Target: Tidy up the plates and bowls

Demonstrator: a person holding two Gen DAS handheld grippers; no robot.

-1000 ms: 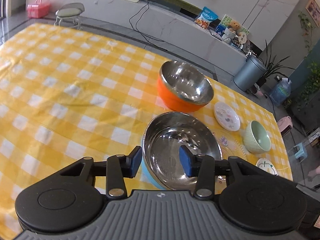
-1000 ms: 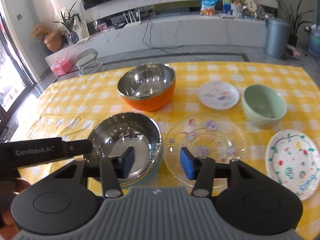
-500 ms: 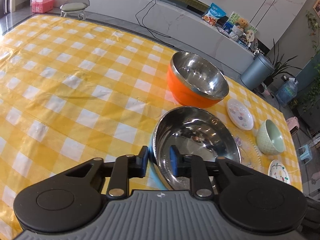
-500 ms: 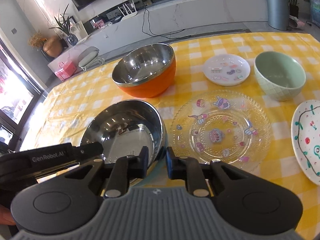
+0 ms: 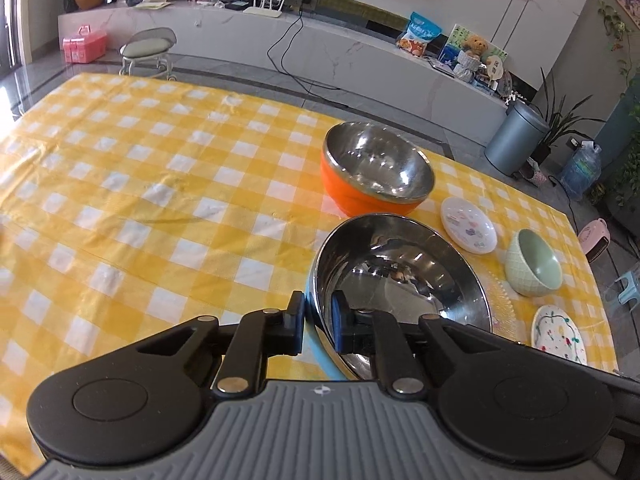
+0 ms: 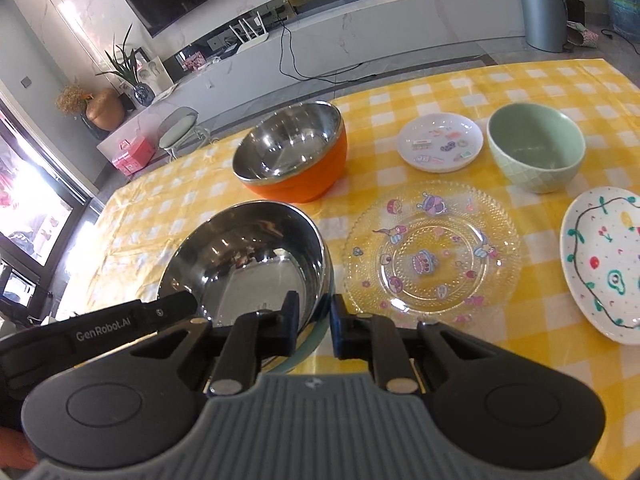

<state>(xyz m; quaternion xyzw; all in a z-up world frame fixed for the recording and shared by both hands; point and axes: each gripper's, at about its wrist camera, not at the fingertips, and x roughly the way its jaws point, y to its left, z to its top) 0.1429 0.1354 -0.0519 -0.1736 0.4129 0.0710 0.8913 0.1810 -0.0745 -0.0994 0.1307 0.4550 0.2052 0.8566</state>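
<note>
At the bottom centre of the left wrist view, the left gripper (image 5: 318, 326) is clamped on the near rim of the blue-sided steel bowl (image 5: 400, 276), one pad outside the wall and one inside. At the bottom centre of the right wrist view, the right gripper (image 6: 314, 326) pinches the same bowl's (image 6: 256, 256) rim on its right-hand side, again one pad within and one without. Both sets of jaws have just been closing, with the rim between them. In that view the left gripper's black arm reaches in from the lower left edge.

The step in hand looks like a two-handed lift of this bowl, probably to nest it with the orange steel bowl (image 6: 294, 156) just beyond it. To do it well, both hands should rise together and keep the rim level; polished steel is slick, so uneven pulling may let a pad slide off. The bowl's edge sits just beside the clear glass plate (image 6: 432, 256), so lift straight up before moving across.

Further up the frame, the small white plate (image 6: 440, 142) and the green bowl (image 6: 536, 148) stand at the upper right, and the painted white plate (image 6: 604, 264) lies at the right edge.

The surface (image 5: 160, 200) wears a yellow-and-white checked cloth, slightly wrinkled. Beyond it, across the top of the frame, runs a long white marble cabinet (image 5: 360, 60) with a router, snack bags and a teddy bear; a grey stool (image 5: 148, 52) and a pink box (image 5: 84, 44) sit upper left, a grey bin (image 5: 516, 136) and plants at right.
</note>
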